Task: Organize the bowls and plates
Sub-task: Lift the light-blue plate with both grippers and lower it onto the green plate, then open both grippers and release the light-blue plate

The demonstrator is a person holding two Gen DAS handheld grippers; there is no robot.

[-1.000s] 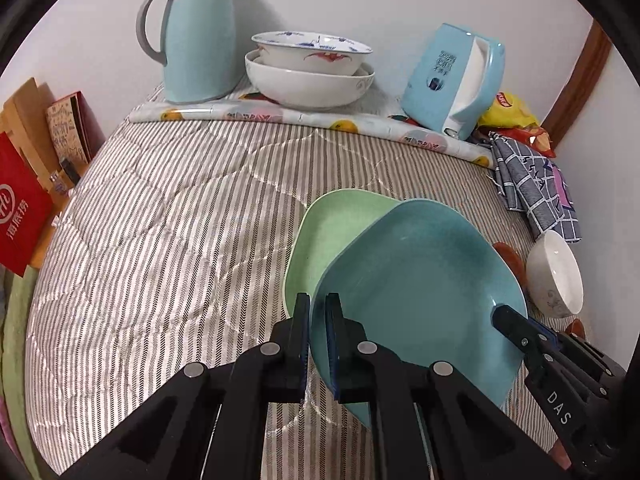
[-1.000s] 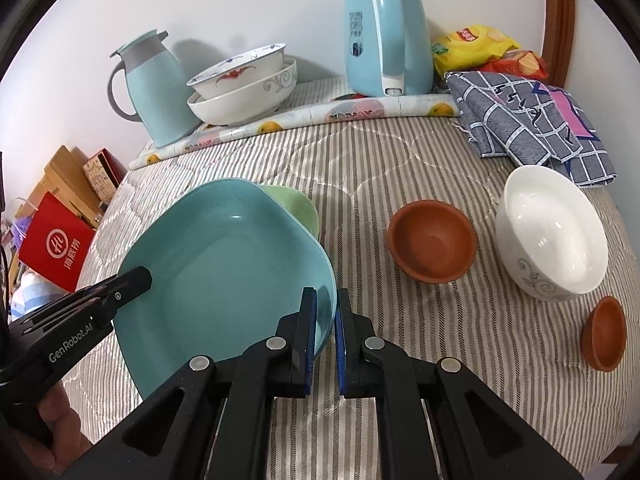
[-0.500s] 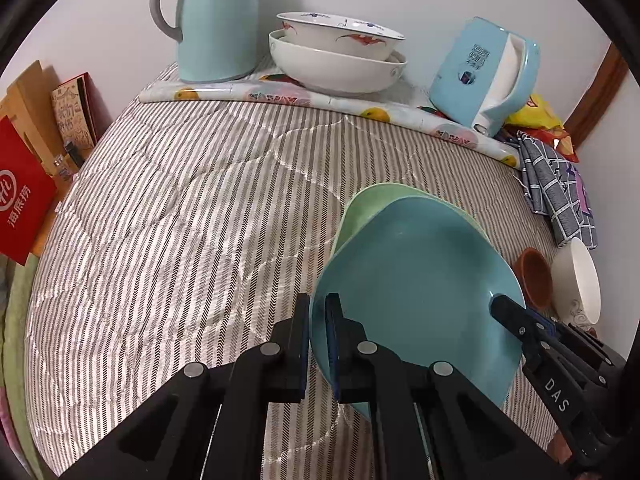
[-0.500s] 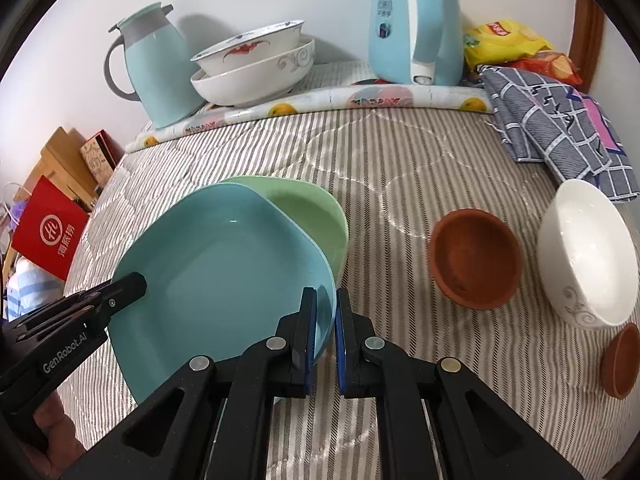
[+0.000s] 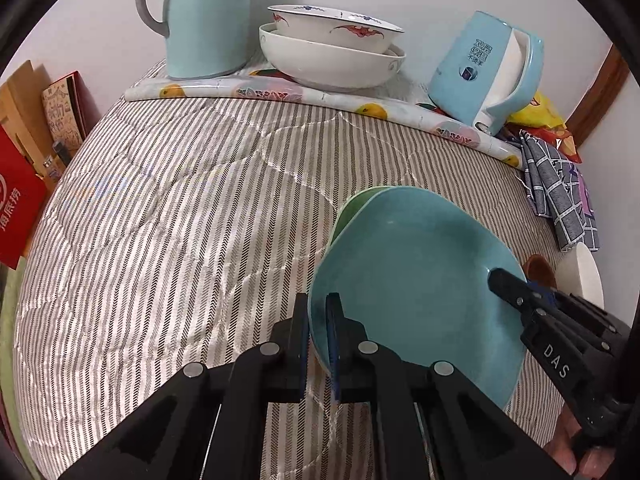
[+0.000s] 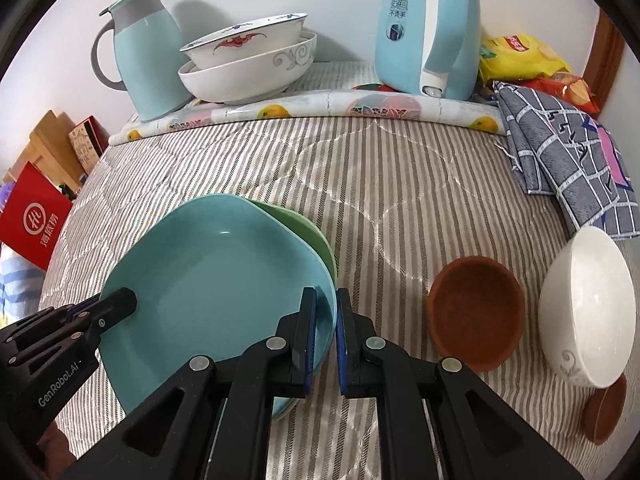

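L claw pinches blue plate at its left rim, R claw at its right rim; two grips keep it level over green plate, mid-quilt, prob. for stacking.

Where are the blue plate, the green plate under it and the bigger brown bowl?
blue plate (image 6: 212,280): right wrist view, its inner well.
green plate (image 6: 308,232): right wrist view, the rim showing past the blue plate's far edge.
bigger brown bowl (image 6: 474,312): right wrist view, its inside bottom.
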